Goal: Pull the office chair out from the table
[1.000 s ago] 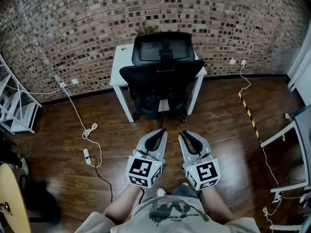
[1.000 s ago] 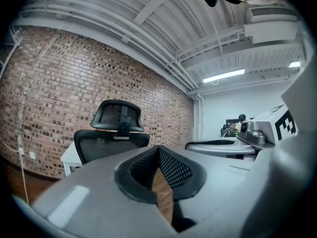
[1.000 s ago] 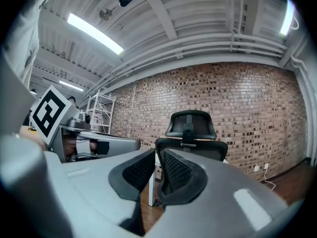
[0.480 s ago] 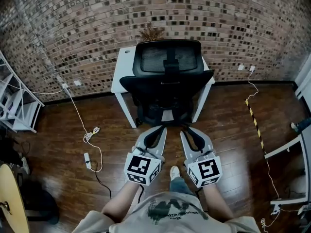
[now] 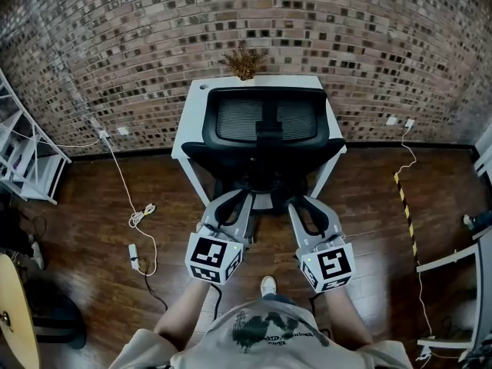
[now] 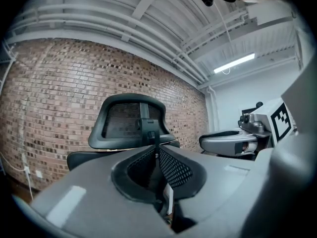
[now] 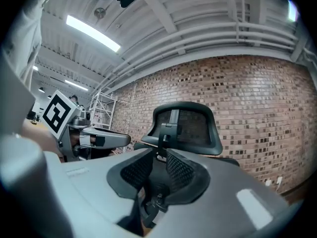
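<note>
A black office chair [image 5: 265, 121] with a mesh back stands pushed in under a small white table [image 5: 192, 108] against the brick wall. My left gripper [image 5: 246, 194] points level at the chair's back from just short of it, jaws shut with nothing in them. My right gripper [image 5: 295, 200] is beside it, equally near; its jaws have just been opening and stand a narrow gap apart, empty. In the left gripper view the chair [image 6: 131, 120] rises beyond the closed tips [image 6: 156, 150]. In the right gripper view the chair [image 7: 190, 125] sits behind the parted tips [image 7: 162, 152].
A dried plant [image 5: 244, 60] stands at the table's back edge. A white cable and power strip [image 5: 137, 252] lie on the wooden floor at left, near a white shelf [image 5: 23, 160]. Yellow-black tape [image 5: 406, 206] and a white frame [image 5: 461, 260] are at right.
Both grippers and the person have moved forward across the floor, so the tips now reach the chair's back. The chair and table have not moved.
</note>
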Available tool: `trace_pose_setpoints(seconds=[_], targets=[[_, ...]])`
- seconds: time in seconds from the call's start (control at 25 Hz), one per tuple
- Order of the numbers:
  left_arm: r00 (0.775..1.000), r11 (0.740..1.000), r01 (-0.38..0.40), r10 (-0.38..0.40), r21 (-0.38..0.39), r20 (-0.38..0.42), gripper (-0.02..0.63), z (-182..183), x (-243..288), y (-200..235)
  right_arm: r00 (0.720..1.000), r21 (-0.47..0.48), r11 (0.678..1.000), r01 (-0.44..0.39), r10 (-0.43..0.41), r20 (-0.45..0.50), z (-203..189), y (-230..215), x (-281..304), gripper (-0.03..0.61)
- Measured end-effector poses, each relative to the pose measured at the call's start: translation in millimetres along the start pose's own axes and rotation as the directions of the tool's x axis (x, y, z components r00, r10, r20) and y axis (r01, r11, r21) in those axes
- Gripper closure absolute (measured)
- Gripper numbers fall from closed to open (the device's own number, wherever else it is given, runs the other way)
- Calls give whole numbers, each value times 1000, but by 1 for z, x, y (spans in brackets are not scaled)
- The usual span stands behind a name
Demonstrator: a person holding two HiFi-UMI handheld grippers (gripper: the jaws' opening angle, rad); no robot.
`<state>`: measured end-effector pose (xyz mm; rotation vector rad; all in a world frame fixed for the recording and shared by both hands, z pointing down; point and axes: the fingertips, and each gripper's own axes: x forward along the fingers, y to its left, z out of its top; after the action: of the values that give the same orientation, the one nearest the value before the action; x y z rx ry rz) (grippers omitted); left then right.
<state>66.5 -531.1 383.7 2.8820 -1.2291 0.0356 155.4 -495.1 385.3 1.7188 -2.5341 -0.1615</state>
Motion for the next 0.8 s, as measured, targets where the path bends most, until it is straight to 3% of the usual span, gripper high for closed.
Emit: trace_pose_setpoints(seconds=[0.2,0.44,0.8], targets=[[998,997,-65,65,37,3,581,3,19,30,1000,-26,999,-26,26,-1,-4,-35,18,486],[995,985,-99,101,138,-3,538,4,34,58,998,-99,993,-62,62,-2,-6,-71,39,448],[984,947,-89,131,310,-120,462,-13,34,117,992,-230,966,-117,104,-65,-19,-123,60,357]])
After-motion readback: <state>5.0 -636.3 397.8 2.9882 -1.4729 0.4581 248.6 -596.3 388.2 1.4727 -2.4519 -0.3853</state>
